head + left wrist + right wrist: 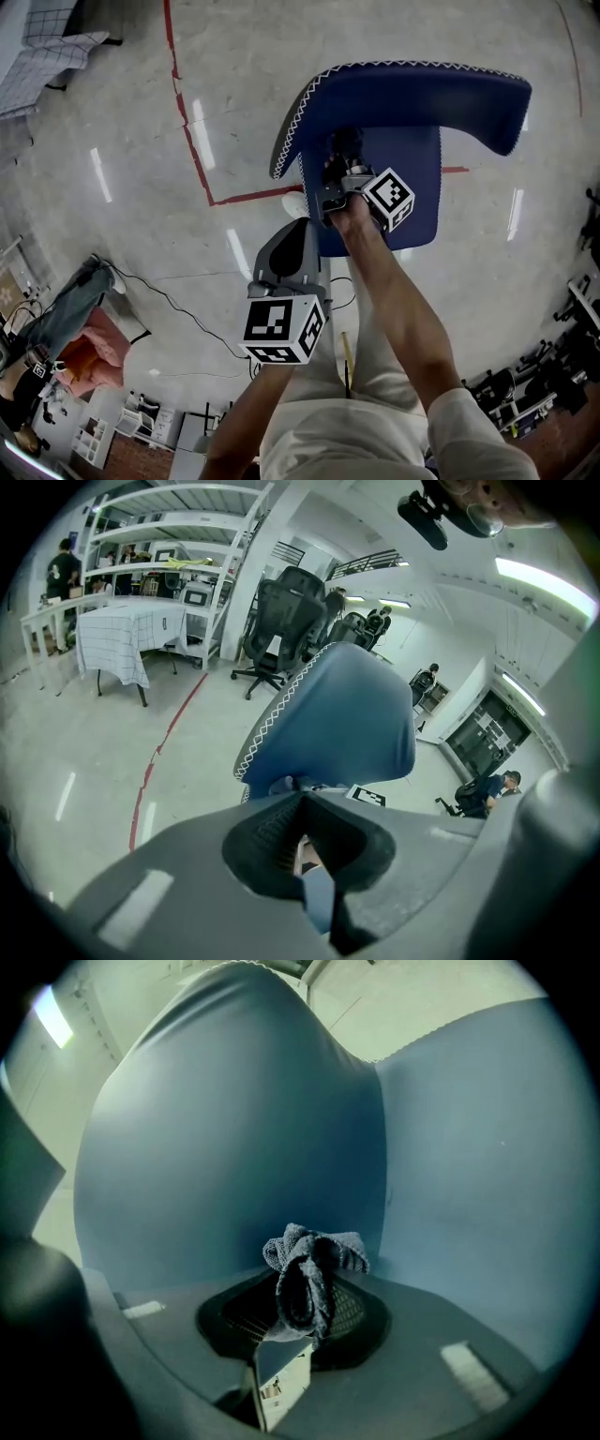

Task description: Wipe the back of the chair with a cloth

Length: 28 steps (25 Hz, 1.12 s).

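Right tongs (302,1309) pinch crumpled woven cloth (312,1265) before smooth blue chair (234,1129).

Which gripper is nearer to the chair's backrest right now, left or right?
Right. The right gripper, shut on the cloth, is over the seat, close to the backrest and facing its inner side. The left gripper hangs back short of the seat, above the floor.

Dark-blue padded fabric chair (412,94): plain, w/ white zigzag stitching along the edge. Small grey-blue woven cloth (314,1265): fine knit texture, no print. Grey plastic left gripper (302,855) & grey plastic right gripper (300,1321): each w/ a marker cube (281,328) of black-&-white squares. Pale-grey glossy floor (122,94): thin red line (191,141). White draped tablecloth (47,61): thin dark grid check.
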Available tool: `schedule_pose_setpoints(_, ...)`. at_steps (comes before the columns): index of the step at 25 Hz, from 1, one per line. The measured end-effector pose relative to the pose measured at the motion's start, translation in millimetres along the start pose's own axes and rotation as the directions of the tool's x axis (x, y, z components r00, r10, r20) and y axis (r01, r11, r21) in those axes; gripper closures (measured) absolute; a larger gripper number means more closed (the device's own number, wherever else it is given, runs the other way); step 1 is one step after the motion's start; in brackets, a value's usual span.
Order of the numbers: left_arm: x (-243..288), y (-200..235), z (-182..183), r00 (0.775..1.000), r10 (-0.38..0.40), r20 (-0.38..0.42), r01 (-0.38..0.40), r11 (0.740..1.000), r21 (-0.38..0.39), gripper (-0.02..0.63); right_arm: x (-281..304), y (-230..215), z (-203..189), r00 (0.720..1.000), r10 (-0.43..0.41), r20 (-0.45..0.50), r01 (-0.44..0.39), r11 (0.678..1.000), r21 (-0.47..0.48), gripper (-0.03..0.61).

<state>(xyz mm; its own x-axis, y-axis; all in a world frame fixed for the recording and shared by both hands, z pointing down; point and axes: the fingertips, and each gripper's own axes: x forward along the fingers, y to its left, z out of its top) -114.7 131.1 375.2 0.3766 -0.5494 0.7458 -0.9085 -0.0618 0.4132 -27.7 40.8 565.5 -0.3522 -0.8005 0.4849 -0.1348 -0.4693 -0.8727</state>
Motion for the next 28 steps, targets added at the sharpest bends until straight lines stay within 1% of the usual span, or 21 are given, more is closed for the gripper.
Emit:
schedule_pose_setpoints(6,-4,1,3,1.0,0.004,0.005,-0.004,1.0,0.007,0.614,-8,29,3,1.0,0.024,-0.006,-0.024,1.0,-0.014,0.477)
schedule_pose_setpoints(10,-7,-5,5,1.0,0.02,0.017,-0.02,1.0,0.009,0.614,-24,48,12,0.999,0.05,-0.012,-0.051,0.998,-0.025,0.477)
schedule_pose_setpoints(13,-10,-2,9,0.999,0.039,0.03,-0.039,0.999,-0.001,0.614,-28,66,14,0.997,0.073,-0.016,-0.073,0.997,-0.007,0.477)
schedule_pose_setpoints(17,-15,-3,12,0.998,0.051,0.037,-0.051,0.999,-0.002,0.614,-33,86,13,0.997,0.061,-0.041,-0.062,0.998,-0.028,0.477)
schedule_pose_setpoints(20,-17,-2,15,0.998,0.053,0.04,-0.053,0.999,0.0,0.614,-38,105,14,0.997,0.062,-0.04,-0.063,0.997,-0.034,0.476)
schedule_pose_setpoints(25,-21,1,24,0.996,0.063,0.055,-0.064,0.998,0.01,0.614,-44,147,7,0.995,0.095,-0.043,-0.095,0.995,0.002,0.476)
schedule_pose_setpoints(28,-22,-1,28,0.996,0.066,0.066,-0.067,0.998,0.007,0.614,-52,166,9,0.995,0.094,-0.037,-0.094,0.995,0.013,0.476)
